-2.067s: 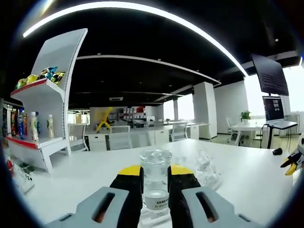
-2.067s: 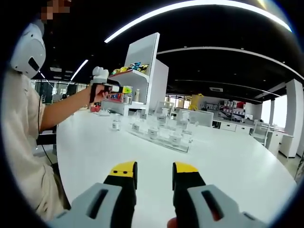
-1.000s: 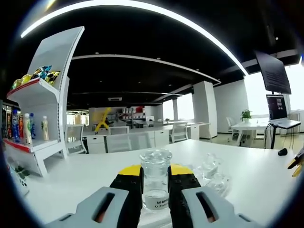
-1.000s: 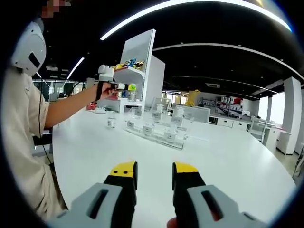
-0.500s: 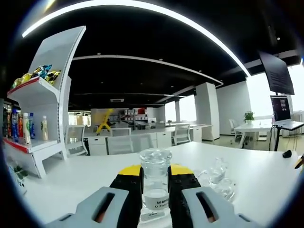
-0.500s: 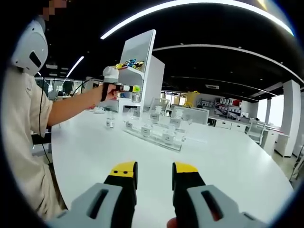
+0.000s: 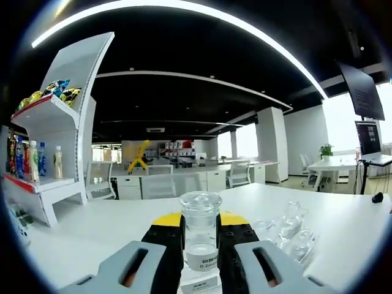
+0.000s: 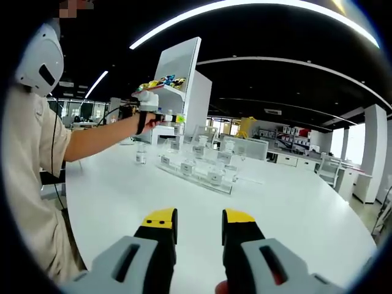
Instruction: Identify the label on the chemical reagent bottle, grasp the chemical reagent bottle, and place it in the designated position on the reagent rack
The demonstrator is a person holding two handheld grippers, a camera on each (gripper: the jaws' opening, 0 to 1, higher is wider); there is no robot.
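left gripper (image 7: 200, 236) jaws clamped on upright bottle (image 7: 200, 236), held above the tabletop (image 7: 92, 236); rack (image 8: 197, 173) just ahead-right, toward the far edge. right gripper (image 8: 199, 236) jaws apart, holding nothing, well back.

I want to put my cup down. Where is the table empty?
The white table lies bare between the right gripper and the reagent rack. Around the rack it is crowded with bottles, and the left gripper hovers there.
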